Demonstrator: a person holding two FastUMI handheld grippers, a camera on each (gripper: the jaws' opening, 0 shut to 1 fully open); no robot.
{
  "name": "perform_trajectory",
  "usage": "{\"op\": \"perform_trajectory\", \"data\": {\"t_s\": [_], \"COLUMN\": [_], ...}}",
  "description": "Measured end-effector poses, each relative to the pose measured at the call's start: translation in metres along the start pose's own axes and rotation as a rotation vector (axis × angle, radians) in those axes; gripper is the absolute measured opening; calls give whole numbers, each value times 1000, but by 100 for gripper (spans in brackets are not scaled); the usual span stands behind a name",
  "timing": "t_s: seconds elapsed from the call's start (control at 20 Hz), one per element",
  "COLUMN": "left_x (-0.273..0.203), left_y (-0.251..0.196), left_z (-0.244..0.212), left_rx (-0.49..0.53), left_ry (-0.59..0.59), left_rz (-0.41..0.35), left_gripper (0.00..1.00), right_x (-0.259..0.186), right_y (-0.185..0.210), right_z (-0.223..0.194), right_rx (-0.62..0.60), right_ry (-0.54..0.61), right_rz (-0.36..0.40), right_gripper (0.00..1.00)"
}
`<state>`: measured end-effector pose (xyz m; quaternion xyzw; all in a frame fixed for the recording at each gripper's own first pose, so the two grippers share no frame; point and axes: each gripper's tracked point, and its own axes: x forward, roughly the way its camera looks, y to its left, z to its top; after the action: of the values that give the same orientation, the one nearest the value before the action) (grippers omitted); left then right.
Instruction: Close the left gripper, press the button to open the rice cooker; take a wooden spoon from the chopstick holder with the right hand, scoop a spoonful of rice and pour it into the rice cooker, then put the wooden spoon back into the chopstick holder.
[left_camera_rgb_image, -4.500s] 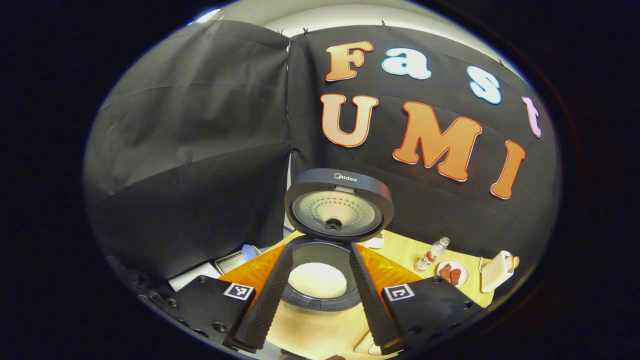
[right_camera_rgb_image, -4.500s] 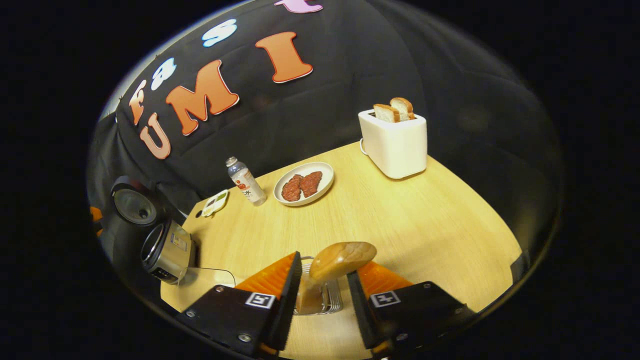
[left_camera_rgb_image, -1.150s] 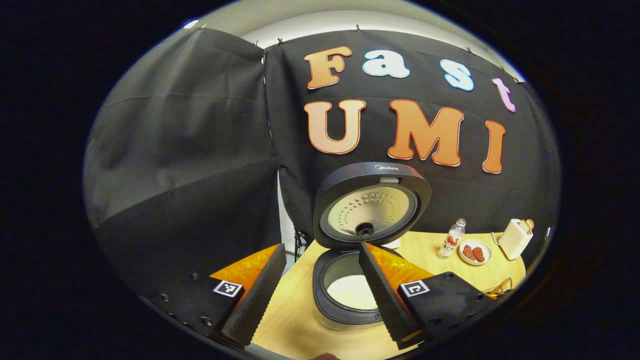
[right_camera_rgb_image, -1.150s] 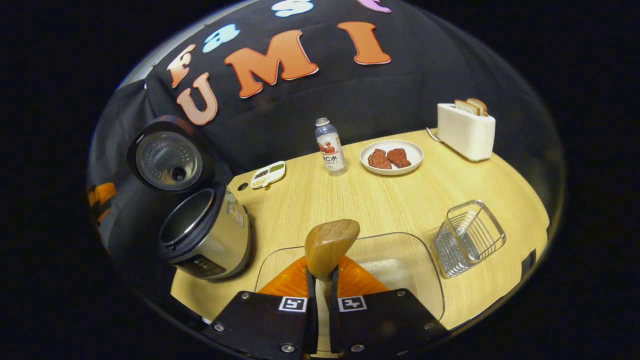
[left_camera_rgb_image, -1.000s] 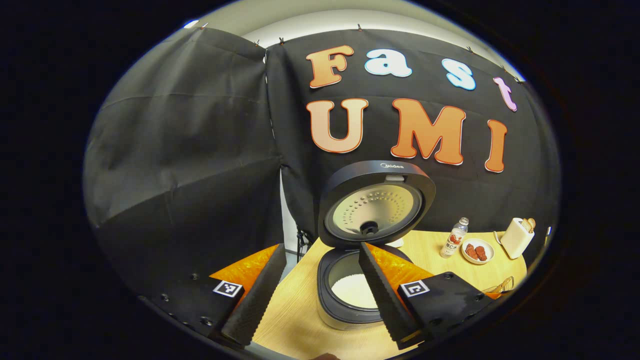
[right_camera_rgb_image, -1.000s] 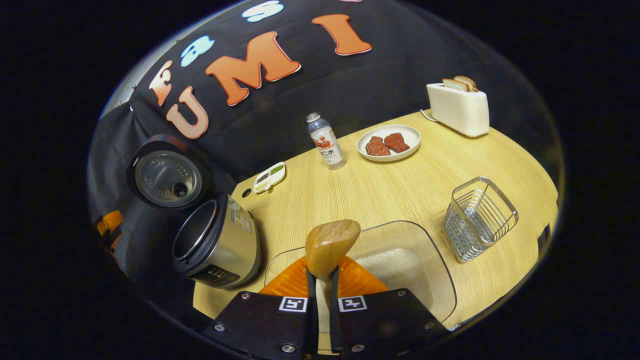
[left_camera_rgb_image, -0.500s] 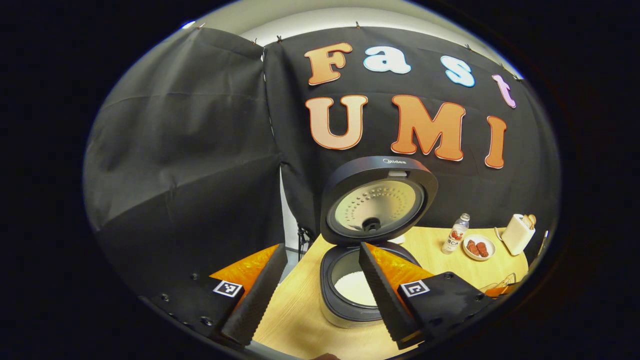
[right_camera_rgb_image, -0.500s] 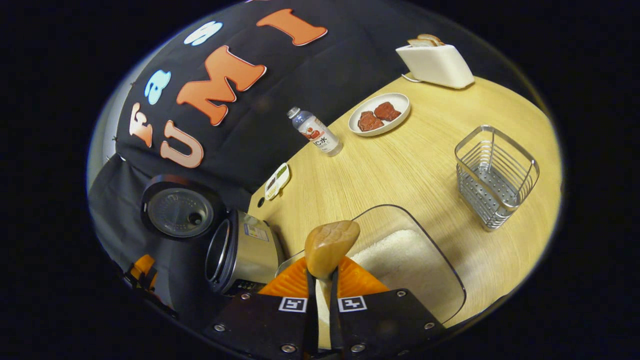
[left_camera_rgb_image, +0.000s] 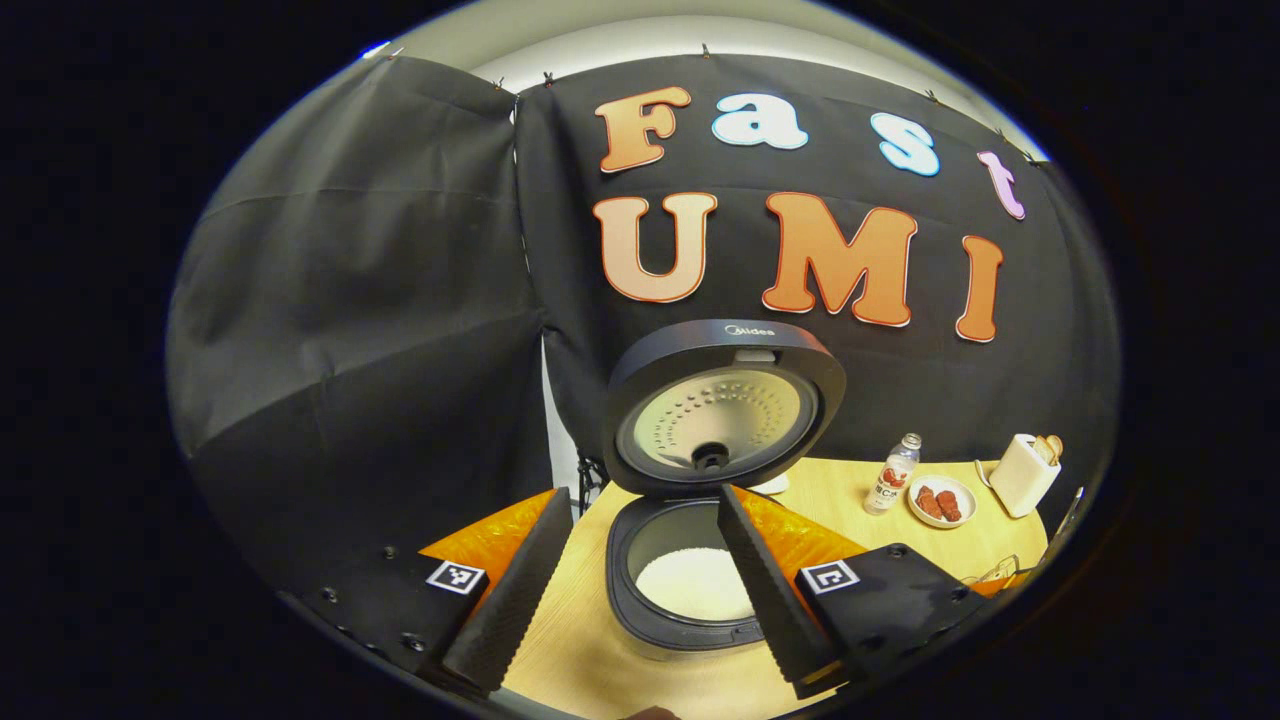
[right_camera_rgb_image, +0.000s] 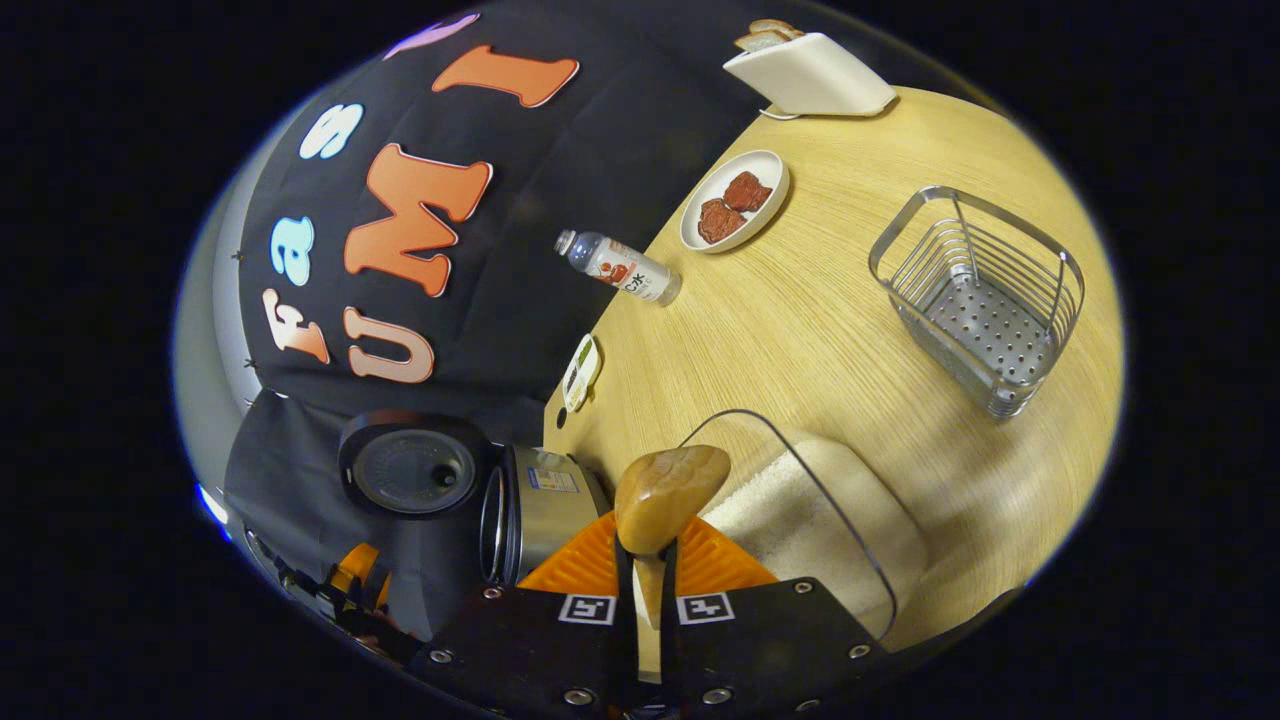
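Since half a second ago our right gripper view has rolled further: the table (right_camera_rgb_image: 820, 330) now runs steeply across it and the rice dish sits lower and closer.

- Right gripper (right_camera_rgb_image: 647, 575): fingers nearly together, pinching the handle of the wooden spoon (right_camera_rgb_image: 668, 497). We grip low on the handle so the bowl projects forward, free to dig.
- Rice dish (right_camera_rgb_image: 800, 520): clear container of white rice, just beyond the spoon bowl; we judge the scoop is about to begin.
- Chopstick holder (right_camera_rgb_image: 985, 300): wire basket, well apart from the dish, awaiting the spoon's return.
- Rice cooker (left_camera_rgb_image: 690, 580): lid (left_camera_rgb_image: 722, 405) raised upright, pot showing rice inside, so the pour has an open target.
- Left gripper (left_camera_rgb_image: 632, 590): fingers spread wide, holding nothing, hanging in front of the cooker, its pressing job apparently done.
- Bystanders: bottle (right_camera_rgb_image: 620, 270), plate (right_camera_rgb_image: 733, 202), toaster (right_camera_rgb_image: 810, 75).
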<state>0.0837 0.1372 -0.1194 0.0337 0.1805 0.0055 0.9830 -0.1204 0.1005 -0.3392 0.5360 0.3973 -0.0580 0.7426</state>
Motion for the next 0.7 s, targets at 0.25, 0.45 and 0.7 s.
{"op": "perform_trajectory", "data": {"t_s": [0.25,0.45,0.7], "left_x": [-2,-5,-7], "left_y": [-14,-20,-15], "left_z": [5,5,0], "left_rx": [-20,-37,-74], "left_ry": [-16,-30,-34], "left_rz": [0,0,17], "left_gripper": [99,98,98], "right_x": [-22,-35,-32], "right_y": [-4,10,47], "right_z": [32,63,80], "right_rx": [108,221,373], "right_ry": [-18,-49,-34], "right_rz": [70,147,262], "right_gripper": [8,8,8]}}
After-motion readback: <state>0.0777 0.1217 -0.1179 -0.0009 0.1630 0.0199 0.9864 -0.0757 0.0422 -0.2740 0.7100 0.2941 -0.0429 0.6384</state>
